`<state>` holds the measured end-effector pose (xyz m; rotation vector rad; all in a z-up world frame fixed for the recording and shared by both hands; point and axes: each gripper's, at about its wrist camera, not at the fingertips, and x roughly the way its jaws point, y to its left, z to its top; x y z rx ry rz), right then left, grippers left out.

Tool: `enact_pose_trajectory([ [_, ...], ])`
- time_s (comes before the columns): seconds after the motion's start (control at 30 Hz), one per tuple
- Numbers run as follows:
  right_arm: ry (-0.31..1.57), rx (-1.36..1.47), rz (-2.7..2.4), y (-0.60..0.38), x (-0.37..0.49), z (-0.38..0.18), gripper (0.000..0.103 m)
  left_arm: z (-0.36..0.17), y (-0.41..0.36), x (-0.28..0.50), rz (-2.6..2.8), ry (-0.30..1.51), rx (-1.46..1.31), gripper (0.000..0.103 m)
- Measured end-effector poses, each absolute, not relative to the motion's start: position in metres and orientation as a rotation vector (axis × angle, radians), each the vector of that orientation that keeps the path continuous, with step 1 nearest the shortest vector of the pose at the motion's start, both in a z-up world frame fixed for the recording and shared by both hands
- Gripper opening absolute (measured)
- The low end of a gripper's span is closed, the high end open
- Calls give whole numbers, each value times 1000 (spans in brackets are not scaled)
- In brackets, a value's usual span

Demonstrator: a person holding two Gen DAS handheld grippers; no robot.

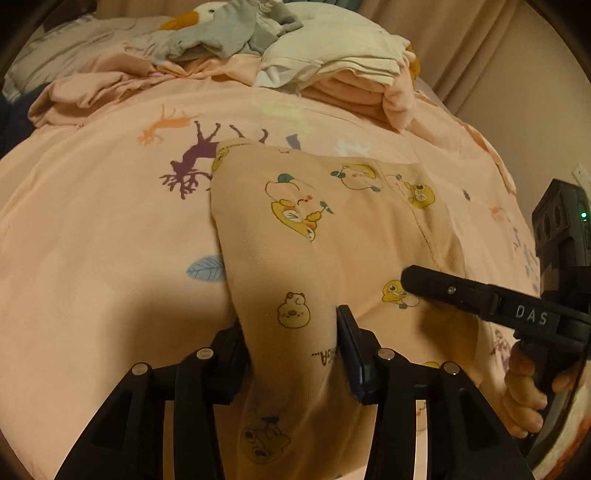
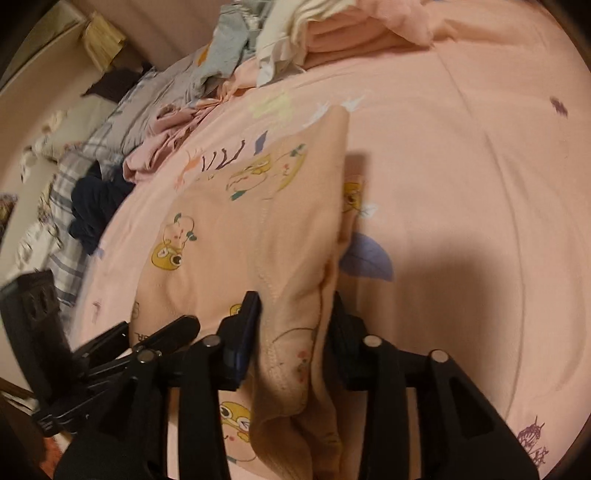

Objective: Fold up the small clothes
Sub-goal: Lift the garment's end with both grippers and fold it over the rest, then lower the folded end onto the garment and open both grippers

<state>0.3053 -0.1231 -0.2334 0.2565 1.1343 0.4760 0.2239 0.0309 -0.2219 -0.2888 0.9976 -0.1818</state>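
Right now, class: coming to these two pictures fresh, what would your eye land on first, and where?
First, the peach garment printed with yellow cartoon animals, mid-bed on the pink sheet. Both grippers pinch its near edge: the left gripper at its left, the right gripper at its right. Behind lies a heap of clothes.

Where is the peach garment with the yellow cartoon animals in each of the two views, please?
Left wrist view: the peach garment fills the centre, running down between the left gripper jaws.
Right wrist view: it lies centre-left and runs down between the right gripper jaws.
Shared landmark: the purple deer print on the bedsheet, beyond the garment's far edge.
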Motion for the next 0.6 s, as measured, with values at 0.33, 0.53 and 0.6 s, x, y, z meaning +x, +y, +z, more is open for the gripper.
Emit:
enact_pose_trajectory([
  [0.33,1108,168,433,-118,304,-237,40,-228,27,226,-145,1001,-260,47],
  [0.53,1109,199,443,-121,303,-240,41,-228,28,226,-155,995,-262,47],
  [0.6,1110,199,447,-120,303,-240,41,-228,28,226,-155,997,-270,47],
])
